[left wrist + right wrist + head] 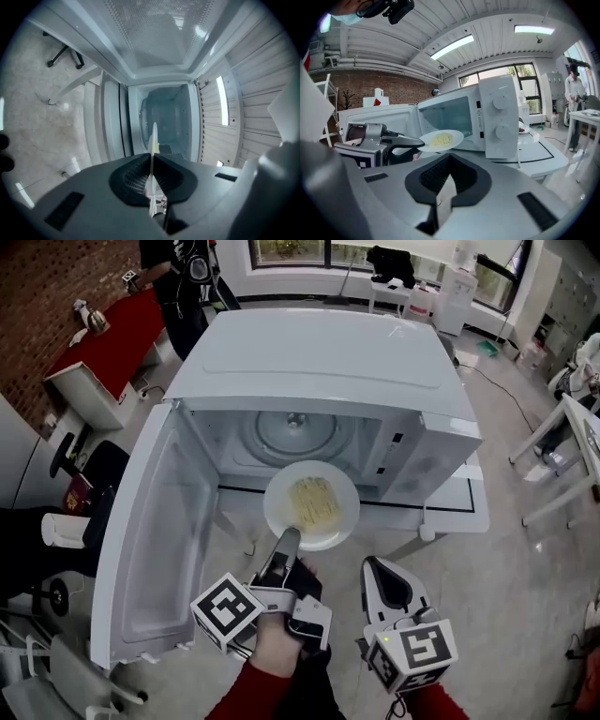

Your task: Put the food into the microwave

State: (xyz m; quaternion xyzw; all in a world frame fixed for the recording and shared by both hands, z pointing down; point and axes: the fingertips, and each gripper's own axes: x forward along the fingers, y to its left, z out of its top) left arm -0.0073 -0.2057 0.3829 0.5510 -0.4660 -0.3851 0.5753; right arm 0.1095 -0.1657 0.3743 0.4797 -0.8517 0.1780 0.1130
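A white plate (323,521) of yellow noodles (312,502) hangs level just in front of the open white microwave (319,362), over its front sill. My left gripper (288,538) is shut on the plate's near rim. In the left gripper view the plate (153,136) shows edge-on between the jaws, pointing into the oven cavity. The glass turntable (295,432) inside is bare. My right gripper (373,568) hangs to the right of the left one with its jaws together and nothing in them. The right gripper view shows the plate (440,139) and the left gripper (401,143) beside the microwave (497,117).
The microwave door (150,531) stands swung wide open to the left. The oven rests on a white table (469,507). A red table (117,338) and a person (178,277) are at the far left, and another white table (581,427) is on the right.
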